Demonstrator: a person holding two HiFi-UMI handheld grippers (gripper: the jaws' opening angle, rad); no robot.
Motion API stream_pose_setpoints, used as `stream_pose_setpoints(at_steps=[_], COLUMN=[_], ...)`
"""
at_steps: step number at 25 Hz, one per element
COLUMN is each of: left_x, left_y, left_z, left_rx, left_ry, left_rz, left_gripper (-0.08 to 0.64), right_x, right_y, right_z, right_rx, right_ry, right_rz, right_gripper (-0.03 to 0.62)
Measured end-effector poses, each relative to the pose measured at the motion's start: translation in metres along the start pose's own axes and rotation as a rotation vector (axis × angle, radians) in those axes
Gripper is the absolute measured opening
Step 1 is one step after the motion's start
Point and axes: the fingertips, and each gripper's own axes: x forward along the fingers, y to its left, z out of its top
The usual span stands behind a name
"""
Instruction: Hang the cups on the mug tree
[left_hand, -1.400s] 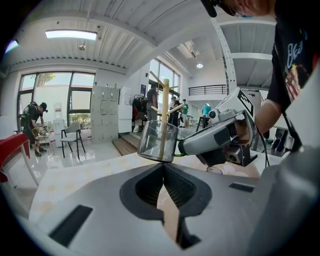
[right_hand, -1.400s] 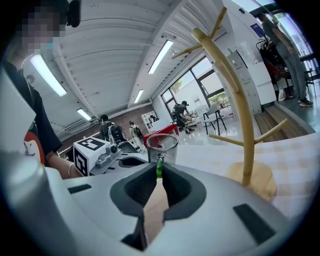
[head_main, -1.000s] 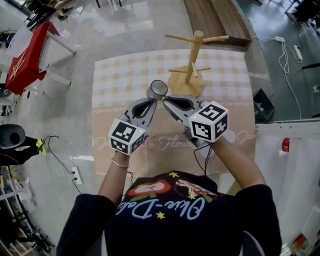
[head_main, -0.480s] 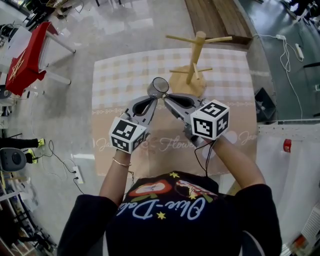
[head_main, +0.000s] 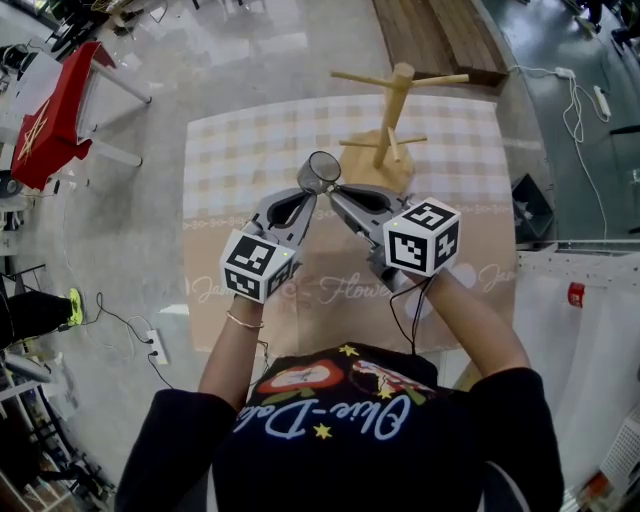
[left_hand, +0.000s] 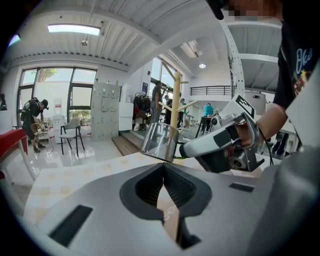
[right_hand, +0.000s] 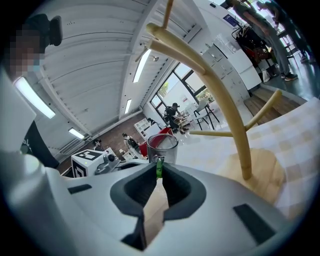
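A clear cup with a green handle hangs above the checked table, held between both grippers. My right gripper is shut on the green handle, with the cup upright just beyond its jaws. My left gripper comes from the left, and its jaws close at the cup's lower edge. The wooden mug tree stands on its round base just past the cup, all pegs bare. Its post rises close to the right of my right gripper.
A table with a red cloth stands on the floor at far left. A wooden bench lies beyond the table. Cables and a power strip lie on the floor at right, near a dark box.
The right gripper has rolled slightly. The cup and both grippers have barely shifted, a touch toward the mug tree.
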Motion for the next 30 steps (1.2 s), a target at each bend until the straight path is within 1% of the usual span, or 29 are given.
stream_pose_setpoints(at_steps=[10, 17, 30], left_x=[0.007, 0.012, 0.024], left_y=[0.005, 0.006, 0.008], left_z=[-0.001, -0.001, 0.005], left_rx=[0.002, -0.001, 0.015], left_ry=[0.018, 0.028, 0.040], left_rz=[0.008, 0.013, 0.000], left_gripper=[0.009, 0.009, 0.009], right_x=[0.002, 0.001, -0.001], right_y=[-0.011, -0.017, -0.028], right_z=[0.000, 0.002, 0.007], right_rx=[0.047, 0.060, 0.100], right_ry=[-0.013, -0.021, -0.053], right_rz=[0.006, 0.002, -0.011], right_gripper=[0.040, 0.040, 0.040])
